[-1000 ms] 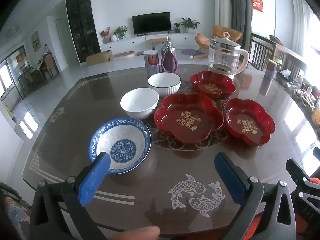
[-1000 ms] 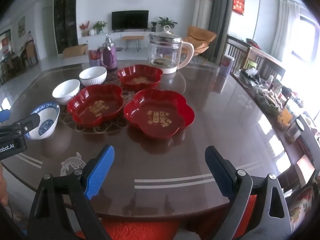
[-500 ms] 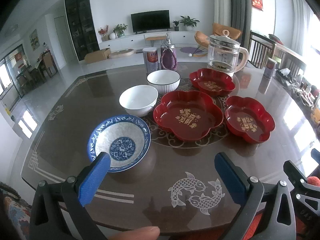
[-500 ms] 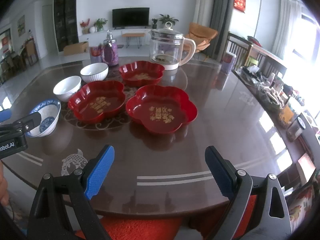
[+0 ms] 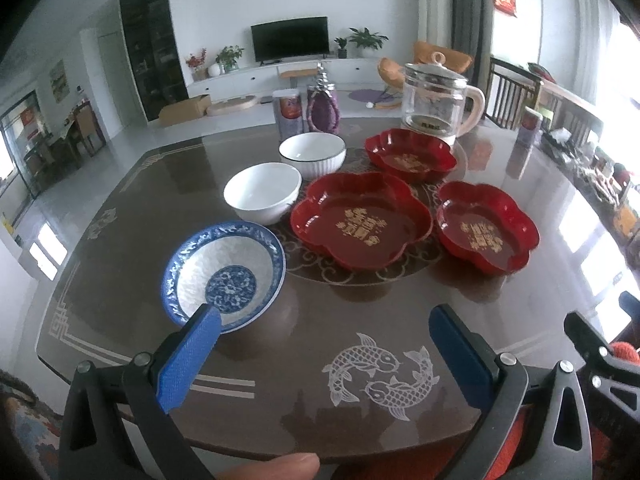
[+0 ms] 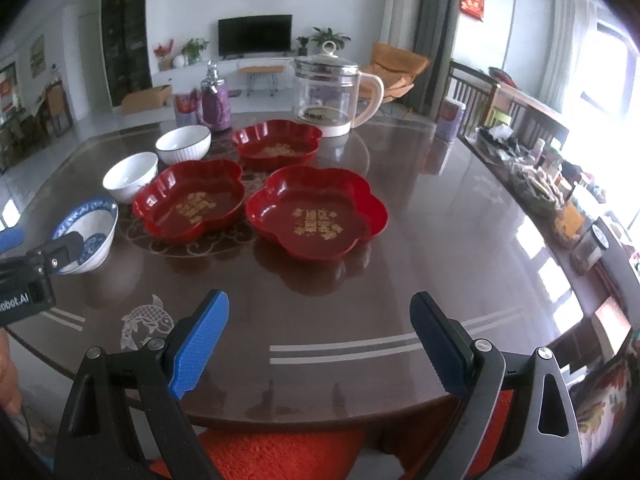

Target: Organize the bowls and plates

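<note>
We hold the left gripper (image 5: 320, 332) above the near edge of the dark round table (image 5: 120, 256), its blue-padded jaws spread wide with nothing between them; its left pad overlaps, in the view, the near rim of the blue-and-white bowl (image 5: 224, 272). We hold the right gripper (image 6: 320, 320) likewise above the table's near edge, jaws apart and empty, pointed toward the nearest red plate (image 6: 316, 212). Behind the blue-and-white bowl stands a plain white bowl (image 5: 262, 192), and behind that a ribbed white bowl with a dark rim (image 5: 312, 156). To their right lie three red flower-shaped plates with gold characters: the middle red plate (image 5: 360, 220) just beside the plain white bowl, the nearest one to its right, and the far red plate (image 5: 410, 155) in front of the glass kettle (image 5: 436, 108). All dishes sit upright and separate, none stacked
</note>
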`<state>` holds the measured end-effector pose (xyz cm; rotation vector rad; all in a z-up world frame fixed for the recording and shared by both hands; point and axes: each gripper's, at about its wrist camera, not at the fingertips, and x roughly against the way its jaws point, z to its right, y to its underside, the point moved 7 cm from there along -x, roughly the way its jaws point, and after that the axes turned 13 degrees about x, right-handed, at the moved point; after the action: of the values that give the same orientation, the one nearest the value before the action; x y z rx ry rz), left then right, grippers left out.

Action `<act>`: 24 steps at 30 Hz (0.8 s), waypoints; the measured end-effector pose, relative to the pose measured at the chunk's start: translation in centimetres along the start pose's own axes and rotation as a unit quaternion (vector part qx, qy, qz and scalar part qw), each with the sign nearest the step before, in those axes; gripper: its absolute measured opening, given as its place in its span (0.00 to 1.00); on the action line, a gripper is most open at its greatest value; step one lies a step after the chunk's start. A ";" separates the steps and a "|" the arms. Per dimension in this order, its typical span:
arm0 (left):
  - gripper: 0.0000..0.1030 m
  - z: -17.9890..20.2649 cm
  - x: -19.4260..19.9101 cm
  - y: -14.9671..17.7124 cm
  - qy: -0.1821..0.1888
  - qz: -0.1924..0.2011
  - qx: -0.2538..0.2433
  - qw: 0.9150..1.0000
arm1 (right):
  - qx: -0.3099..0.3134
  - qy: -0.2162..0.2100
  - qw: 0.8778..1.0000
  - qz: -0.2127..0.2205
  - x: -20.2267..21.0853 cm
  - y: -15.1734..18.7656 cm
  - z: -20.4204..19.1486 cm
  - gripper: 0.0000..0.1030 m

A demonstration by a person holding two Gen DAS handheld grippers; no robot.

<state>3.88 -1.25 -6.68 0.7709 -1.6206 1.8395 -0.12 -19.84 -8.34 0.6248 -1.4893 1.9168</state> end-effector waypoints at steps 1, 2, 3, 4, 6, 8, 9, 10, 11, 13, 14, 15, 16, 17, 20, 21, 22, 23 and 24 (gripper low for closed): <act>1.00 0.2 0.0 0.2 0.001 -0.001 -0.005 1.000 | -0.001 0.009 1.000 -0.004 -0.1 0.2 0.2 0.91; 1.00 0.5 0.0 0.5 0.001 -0.001 -0.011 1.000 | 0.002 0.016 1.000 -0.007 -0.1 0.3 0.2 0.91; 1.00 0.7 0.1 0.7 0.002 -0.001 -0.017 1.000 | 0.004 0.019 1.000 -0.008 -0.1 0.4 0.3 0.91; 1.00 0.8 0.2 0.8 0.003 0.001 -0.022 1.000 | 0.008 0.023 1.000 -0.007 0.0 0.5 0.3 0.91; 1.00 1.1 0.4 0.9 0.004 0.003 -0.029 1.000 | 0.010 0.031 0.999 -0.002 0.3 0.6 0.4 0.91; 1.00 1.4 0.6 0.9 0.006 0.006 -0.030 1.000 | 0.011 0.031 0.999 0.001 0.4 0.6 0.5 0.91; 1.00 1.4 0.7 0.8 0.007 0.007 -0.030 1.000 | 0.011 0.029 1.000 0.001 0.5 0.7 0.5 0.91; 1.00 1.4 0.8 0.8 0.009 0.008 -0.029 0.999 | 0.012 0.027 1.000 0.001 0.5 0.7 0.5 0.91; 1.00 1.5 0.9 0.7 0.010 0.008 -0.029 0.999 | 0.012 0.026 1.000 0.001 0.5 0.7 0.5 0.91; 1.00 1.5 0.9 0.8 0.013 0.006 -0.030 0.999 | 0.011 0.026 1.000 -0.002 0.4 0.8 0.5 0.91; 1.00 1.5 0.8 0.9 0.014 0.003 -0.029 0.999 | 0.009 0.026 1.000 -0.005 0.4 0.8 0.5 0.91; 1.00 1.5 0.7 0.9 0.015 0.001 -0.028 1.000 | 0.006 0.026 1.000 -0.007 0.3 0.9 0.6 0.91; 1.00 1.5 0.7 1.0 0.015 0.000 -0.027 1.000 | 0.002 0.025 1.000 -0.008 0.4 0.9 0.7 0.91; 1.00 1.4 0.6 1.1 0.013 0.000 -0.027 1.000 | -0.001 0.026 1.000 -0.007 0.5 1.0 0.9 0.91; 1.00 1.4 0.6 1.2 0.010 0.002 -0.027 1.000 | -0.010 0.027 1.000 -0.005 0.7 1.1 1.2 0.91; 1.00 1.4 0.6 1.2 0.011 0.002 -0.027 1.000 | -0.011 0.028 1.000 -0.005 0.8 1.1 1.3 0.91; 1.00 1.4 0.6 1.2 0.012 0.002 -0.026 1.000 | -0.013 0.029 0.999 -0.005 0.8 1.1 1.4 0.91; 1.00 1.4 0.6 1.2 0.012 0.002 -0.026 1.000 | -0.015 0.029 0.999 -0.006 0.8 1.1 1.4 0.91; 1.00 1.4 0.6 1.3 0.013 0.002 -0.025 1.000 | -0.016 0.028 0.999 -0.006 0.8 1.2 1.4 0.91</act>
<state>2.59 -2.72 -6.95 0.7200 -1.6465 1.7978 -1.57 -21.26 -8.19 0.5595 -1.4748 1.8813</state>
